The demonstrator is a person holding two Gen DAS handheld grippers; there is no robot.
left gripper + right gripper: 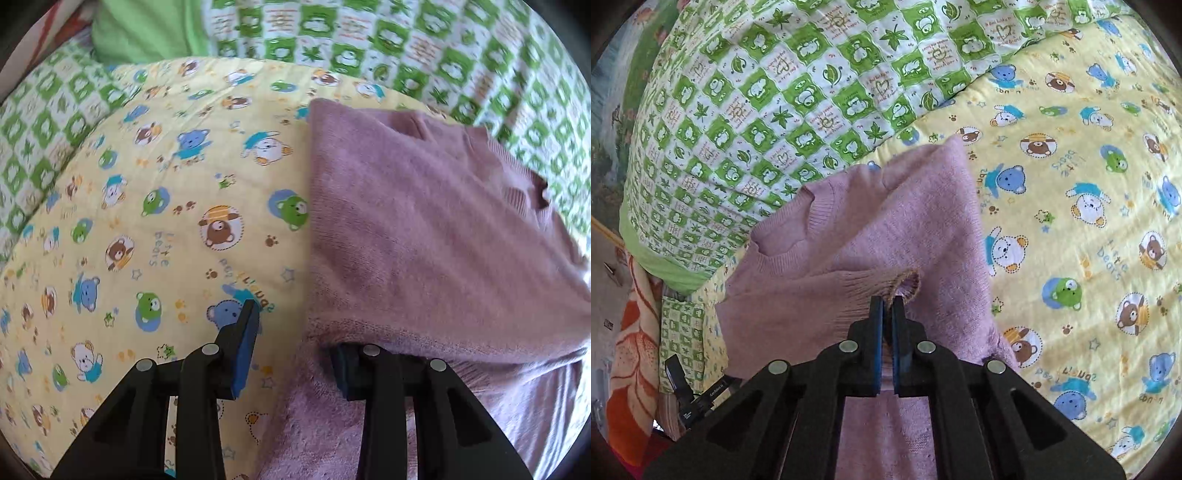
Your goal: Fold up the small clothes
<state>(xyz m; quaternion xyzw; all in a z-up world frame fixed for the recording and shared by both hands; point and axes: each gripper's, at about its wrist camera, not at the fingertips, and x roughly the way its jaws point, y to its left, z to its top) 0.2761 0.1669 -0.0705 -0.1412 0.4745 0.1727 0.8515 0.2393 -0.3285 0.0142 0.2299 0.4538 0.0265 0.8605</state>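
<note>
A small pink knitted sweater (424,229) lies partly folded on a yellow bear-print sheet (147,221). My left gripper (295,332) is open; its left finger (245,347) stands over the sheet and its right finger is tucked under the sweater's near edge. In the right wrist view the sweater (886,229) lies straight ahead with its neckline to the left. My right gripper (887,306) is shut on the ribbed cuff of the sweater's sleeve (905,286), which lies across the sweater's body.
A green and white checked quilt (757,110) lies behind the sweater, also in the left wrist view (443,48). A plain green pillow (140,33) is at the back. An orange floral blanket (635,332) hangs at the bed's left edge.
</note>
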